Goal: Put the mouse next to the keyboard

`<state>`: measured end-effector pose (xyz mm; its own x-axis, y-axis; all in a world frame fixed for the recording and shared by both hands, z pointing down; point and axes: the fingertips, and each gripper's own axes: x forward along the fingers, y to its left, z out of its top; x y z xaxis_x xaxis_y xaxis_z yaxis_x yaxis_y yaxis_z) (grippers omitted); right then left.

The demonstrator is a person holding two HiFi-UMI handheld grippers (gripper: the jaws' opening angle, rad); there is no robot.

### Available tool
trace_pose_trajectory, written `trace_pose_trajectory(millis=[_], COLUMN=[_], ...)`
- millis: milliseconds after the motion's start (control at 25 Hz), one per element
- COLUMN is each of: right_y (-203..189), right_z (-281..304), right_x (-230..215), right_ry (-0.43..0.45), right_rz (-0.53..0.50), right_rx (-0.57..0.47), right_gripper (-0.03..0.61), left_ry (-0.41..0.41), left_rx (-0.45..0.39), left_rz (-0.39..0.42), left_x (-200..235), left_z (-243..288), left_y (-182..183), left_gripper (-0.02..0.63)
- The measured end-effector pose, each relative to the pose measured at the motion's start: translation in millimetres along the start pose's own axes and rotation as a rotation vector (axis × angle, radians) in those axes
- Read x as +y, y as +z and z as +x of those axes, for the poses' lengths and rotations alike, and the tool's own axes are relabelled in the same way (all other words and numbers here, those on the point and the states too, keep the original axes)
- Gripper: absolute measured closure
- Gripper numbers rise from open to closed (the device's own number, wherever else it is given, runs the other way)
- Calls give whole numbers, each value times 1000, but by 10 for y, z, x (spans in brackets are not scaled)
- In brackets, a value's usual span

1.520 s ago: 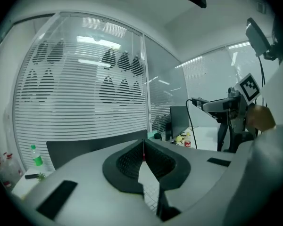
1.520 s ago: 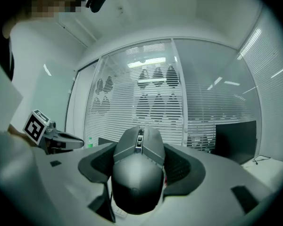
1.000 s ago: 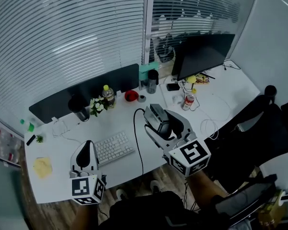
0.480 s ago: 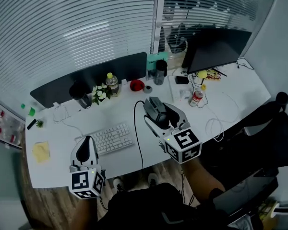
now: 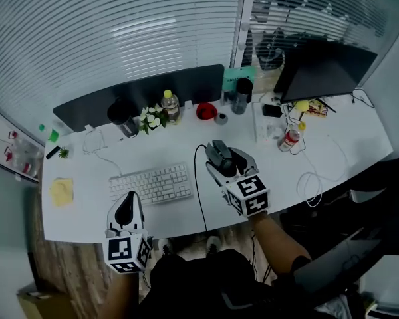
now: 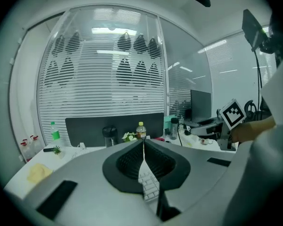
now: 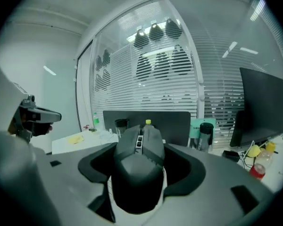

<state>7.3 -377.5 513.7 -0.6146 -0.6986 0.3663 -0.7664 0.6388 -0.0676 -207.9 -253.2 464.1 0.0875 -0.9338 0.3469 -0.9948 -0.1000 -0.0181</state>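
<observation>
A dark grey mouse (image 5: 221,157) (image 7: 140,166) with a black cable sits between the jaws of my right gripper (image 5: 223,159) (image 7: 141,168), which is shut on it above the white desk, to the right of the white keyboard (image 5: 151,183). The cable (image 5: 198,191) runs down over the desk's front edge. My left gripper (image 5: 125,211) (image 6: 143,164) hovers at the front edge below the keyboard's left part, its jaws shut with nothing between them. In the left gripper view a few keyboard keys (image 6: 148,185) show below the jaws.
Along the back of the white desk (image 5: 86,198) stand a dark panel (image 5: 139,98), a black cup (image 5: 123,118), flowers (image 5: 151,118), a bottle (image 5: 169,105), a red bowl (image 5: 206,110), a dark tumbler (image 5: 241,93) and a monitor (image 5: 326,62). A yellow cloth (image 5: 61,191) lies left; a can (image 5: 287,138) and white cables (image 5: 312,178) lie right.
The head view has shifted, so the desk sits further right and lower. My right gripper has carried the mouse left, closer to the keyboard. The left gripper has dropped toward the desk's front edge.
</observation>
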Motion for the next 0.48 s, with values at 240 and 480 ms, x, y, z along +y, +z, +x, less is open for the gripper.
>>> trace_pose_trajectory(millis=[240, 480], right_y=[-536, -1091], right_z=[307, 564], right_x=[-154, -352], right_ry=[-7, -46], right_rz=[41, 83], right_rx=[103, 197], right_gripper=[283, 282], left_ry=[58, 62], left_rx=[47, 76], left_rz=[-34, -49], left_x=[59, 39], left_z=[75, 111], left_y=[-301, -527], left_gripper=[583, 583])
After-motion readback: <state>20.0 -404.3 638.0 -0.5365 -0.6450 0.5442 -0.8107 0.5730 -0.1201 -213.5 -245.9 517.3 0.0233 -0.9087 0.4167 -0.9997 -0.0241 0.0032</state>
